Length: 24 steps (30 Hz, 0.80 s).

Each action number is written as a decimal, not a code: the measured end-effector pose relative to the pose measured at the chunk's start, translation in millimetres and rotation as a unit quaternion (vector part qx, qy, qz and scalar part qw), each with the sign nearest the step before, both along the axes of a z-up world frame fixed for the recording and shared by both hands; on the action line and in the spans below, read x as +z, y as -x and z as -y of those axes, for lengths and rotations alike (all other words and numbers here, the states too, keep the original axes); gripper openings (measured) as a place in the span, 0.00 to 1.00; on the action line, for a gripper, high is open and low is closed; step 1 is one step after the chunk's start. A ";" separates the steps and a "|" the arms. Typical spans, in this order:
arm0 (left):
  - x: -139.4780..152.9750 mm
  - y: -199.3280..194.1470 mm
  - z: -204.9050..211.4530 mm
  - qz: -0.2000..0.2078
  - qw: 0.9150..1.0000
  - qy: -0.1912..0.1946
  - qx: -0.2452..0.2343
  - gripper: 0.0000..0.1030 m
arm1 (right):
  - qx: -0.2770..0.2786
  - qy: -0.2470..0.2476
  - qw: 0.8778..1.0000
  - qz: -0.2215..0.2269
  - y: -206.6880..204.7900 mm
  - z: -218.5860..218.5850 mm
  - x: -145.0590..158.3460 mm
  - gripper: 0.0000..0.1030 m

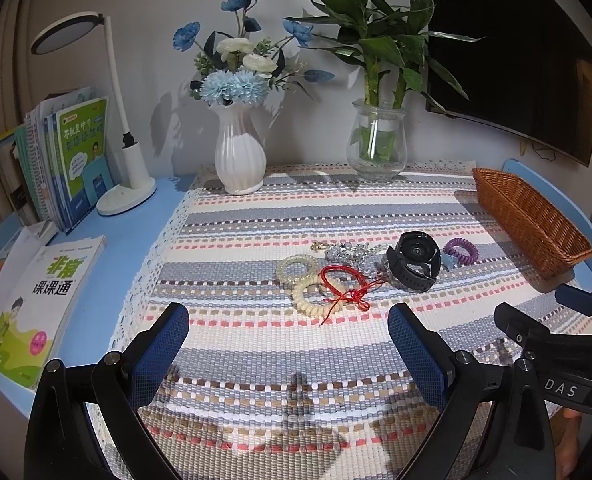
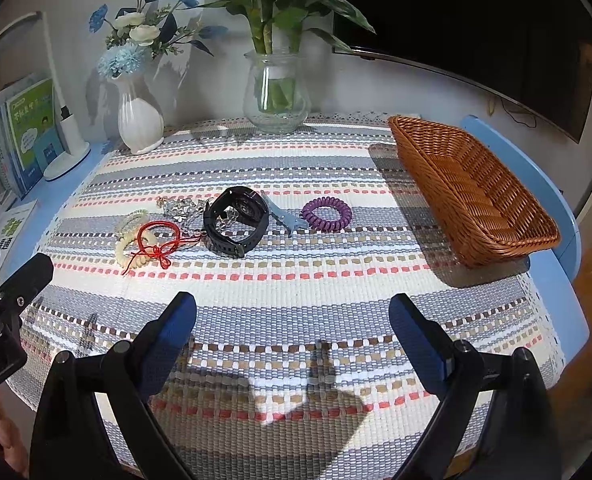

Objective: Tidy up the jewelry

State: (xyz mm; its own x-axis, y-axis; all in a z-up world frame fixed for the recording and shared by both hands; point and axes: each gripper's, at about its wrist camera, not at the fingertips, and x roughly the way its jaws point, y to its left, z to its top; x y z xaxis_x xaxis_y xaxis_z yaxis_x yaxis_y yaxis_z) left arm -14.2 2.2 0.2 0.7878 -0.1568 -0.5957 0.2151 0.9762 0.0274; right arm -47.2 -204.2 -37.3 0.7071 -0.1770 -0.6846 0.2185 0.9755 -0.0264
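Hovering spread and empty, both grippers (image 1: pixel 287 354) (image 2: pixel 291 344); only the right wrist view is showing the basket's (image 2: pixel 472 184) bare inside.

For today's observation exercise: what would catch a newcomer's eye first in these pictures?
Probably the jewelry cluster mid-mat: a black watch beside a red cord, with a purple coil to its right. Next, the empty wicker basket at the mat's right edge. Both tongs, left and right, hover open, holding nothing.

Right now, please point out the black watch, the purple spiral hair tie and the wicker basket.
black watch (image 2: pixel 235 220): right wrist view, on its case.
purple spiral hair tie (image 2: pixel 340 216): right wrist view, on its coil.
wicker basket (image 2: pixel 428 160): right wrist view, on its near wall.
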 end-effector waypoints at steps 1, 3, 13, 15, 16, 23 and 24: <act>-0.1 0.4 -0.4 0.000 1.000 0.002 -0.002 0.97 | 0.002 -0.004 1.000 0.000 -0.4 -0.2 -0.6 0.94; -0.1 0.1 -1.2 -0.003 1.000 0.009 -0.005 0.96 | 0.005 -0.006 1.000 0.006 -1.0 -0.5 -1.6 0.94; -7.1 -7.1 -4.8 -0.024 0.999 0.026 -0.016 0.97 | 0.001 -0.014 1.000 0.002 -4.5 2.0 -7.0 0.94; -11.7 -12.9 -8.4 -0.040 0.998 0.033 -0.027 0.97 | -0.001 -0.012 1.000 0.003 -5.0 6.3 -8.2 0.94; -14.1 -17.0 -11.3 -0.048 0.998 0.037 -0.036 0.97 | 0.001 -0.012 1.000 0.005 -4.5 9.5 -8.4 0.94; -13.5 -62.1 -19.8 -0.115 0.984 0.039 -0.131 0.62 | 0.052 -0.058 0.997 0.008 -14.8 39.6 -7.1 0.84; -14.2 -73.6 -17.4 -0.131 0.979 0.040 -0.149 0.60 | 0.060 -0.066 0.996 0.010 -17.3 43.2 -7.0 0.81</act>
